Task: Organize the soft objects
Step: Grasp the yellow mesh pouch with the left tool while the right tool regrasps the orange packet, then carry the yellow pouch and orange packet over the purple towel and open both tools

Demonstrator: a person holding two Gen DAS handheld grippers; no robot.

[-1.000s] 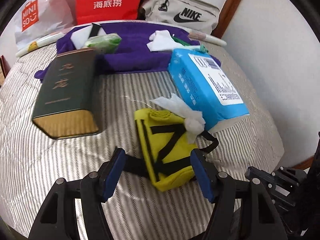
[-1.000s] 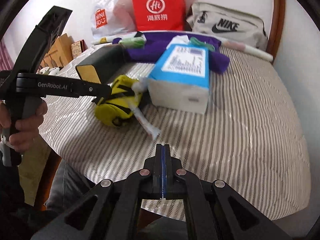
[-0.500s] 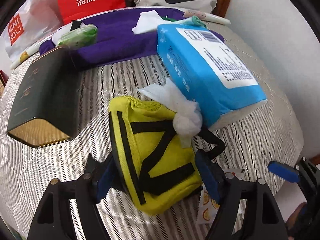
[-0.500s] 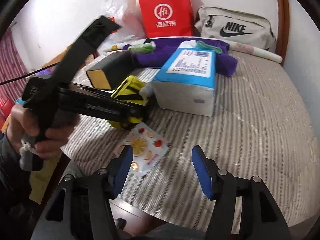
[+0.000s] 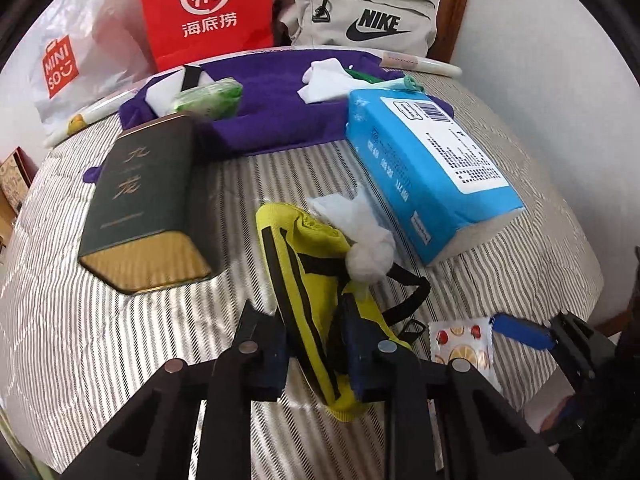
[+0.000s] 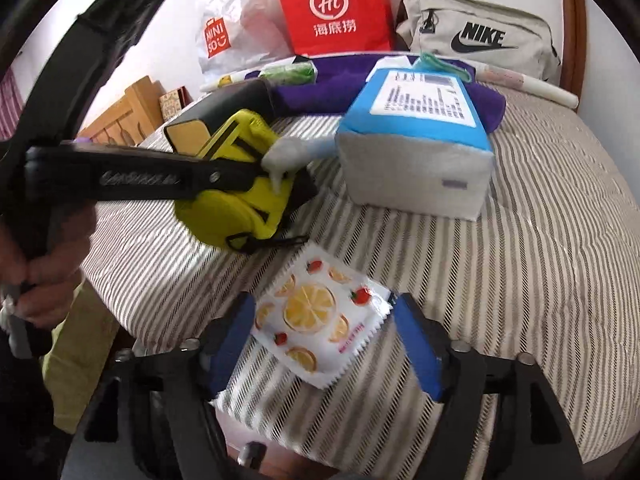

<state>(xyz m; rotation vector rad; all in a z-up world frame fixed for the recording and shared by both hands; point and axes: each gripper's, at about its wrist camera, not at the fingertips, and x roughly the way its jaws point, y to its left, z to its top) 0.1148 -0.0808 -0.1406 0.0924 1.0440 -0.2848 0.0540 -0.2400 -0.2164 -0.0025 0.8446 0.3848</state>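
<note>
Since the yellow pouch (image 5: 316, 304) is soft cloth with black straps, it squashes easily, so my left tool (image 5: 316, 350) has just been closing and now clamps its near end, where the fabric bunches between the pads. I judge it light and floppy; the free end will droop, and the loose strap loop may snag. The pouch lies on the striped bed (image 5: 100, 320), just beside the blue tissue pack (image 5: 432, 176), with a crumpled tissue (image 5: 360, 236) resting on it that will likely tumble off. My right tool (image 6: 324, 340) has just been opening; its pads stand apart on either side of the fruit-print sachet (image 6: 316, 320), which lies flat in front of the pouch, nothing pressing on it. That sachet looks thin and slippery, best taken by an edge. I cannot see how deep the pouch sits between the left pads, what it holds, or its underside.
</note>
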